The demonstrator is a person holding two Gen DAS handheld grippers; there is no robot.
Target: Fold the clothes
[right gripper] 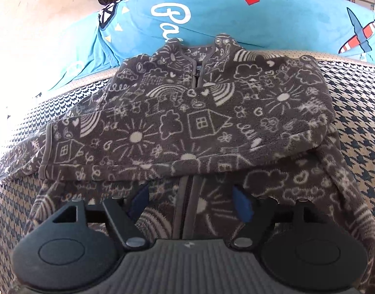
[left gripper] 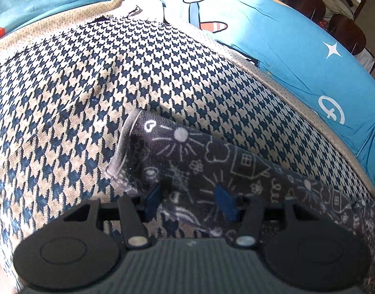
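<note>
Garment: dark grey fleece zip jacket (right gripper: 187, 127) printed with white doodles of houses, suns and clouds lies on a navy-and-beige houndstooth knitted cover (left gripper: 89, 78), collar at the far side, one sleeve (right gripper: 128, 142) already folded across the chest.
Sleeve end: in the left wrist view a cuffed sleeve tip (left gripper: 163, 147) of the same fleece stretches over the houndstooth and runs back between the blue pads.
Left gripper (left gripper: 190, 203): blue-padded fingers stand apart with the fleece lying between them; they do not look pressed together, so it seems loosely placed rather than clamped.
Right gripper (right gripper: 190, 203): fingers spread wide, nothing held, hovering just above the jacket's lower front, the zipper line (right gripper: 187, 210) running between them.
Step in hand (judgement): likely the next fold, either bringing the hem up to the collar or tidying the sleeve.
Doing it well: close on the hem edge with both layers caught, lift only slightly, carry it straight along the zipper so the fold stays square, and keep the crossed sleeve from sliding off.
Risk: thick fleece may bunch or slip from a shallow pinch.
Position: jacket sits directly ahead of and beneath the right gripper; its sleeve tip reaches ahead of the left.
Surroundings: bright blue bedsheet with aeroplane and star cartoons (left gripper: 297, 49) lies beyond the houndstooth cover.
</note>
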